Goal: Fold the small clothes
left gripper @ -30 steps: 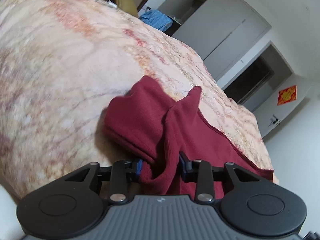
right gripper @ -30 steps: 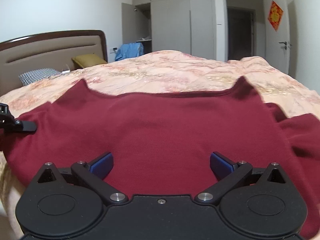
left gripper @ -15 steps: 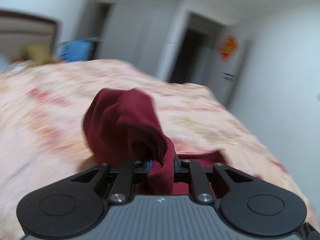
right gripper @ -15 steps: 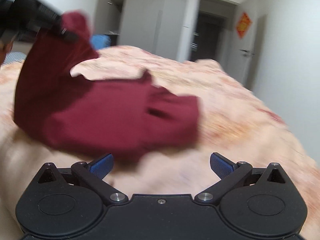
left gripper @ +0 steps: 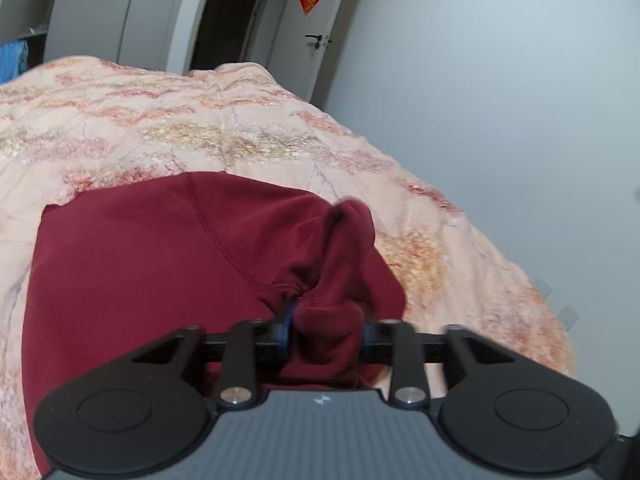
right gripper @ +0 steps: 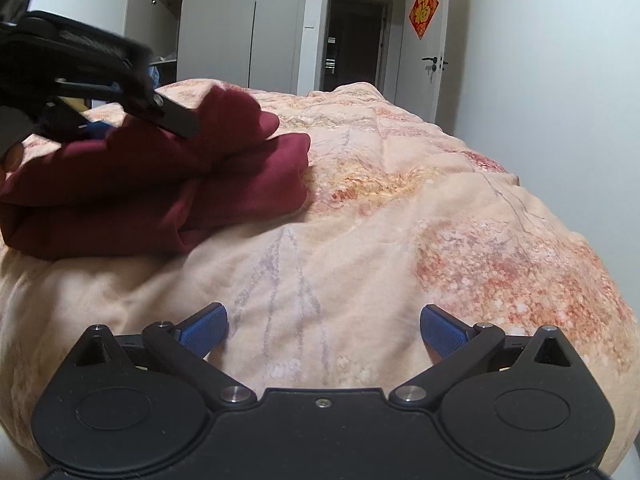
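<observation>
A dark red sweater lies on the bed, folded over on itself. My left gripper is shut on a bunched edge of the sweater, low over the garment's right side. In the right wrist view the sweater sits at the left as a doubled stack, with the left gripper above it still holding the cloth. My right gripper is open and empty, over bare bedspread to the right of the sweater.
The peach flowered bedspread covers the whole bed. Its right edge drops off toward a white wall. Wardrobe doors, a dark doorway and a blue cloth are at the far end.
My left gripper lifted the sweater's left side and carried it over to the right, doubling the garment. My right gripper drew back off the sweater onto bare bedspread, still open.
</observation>
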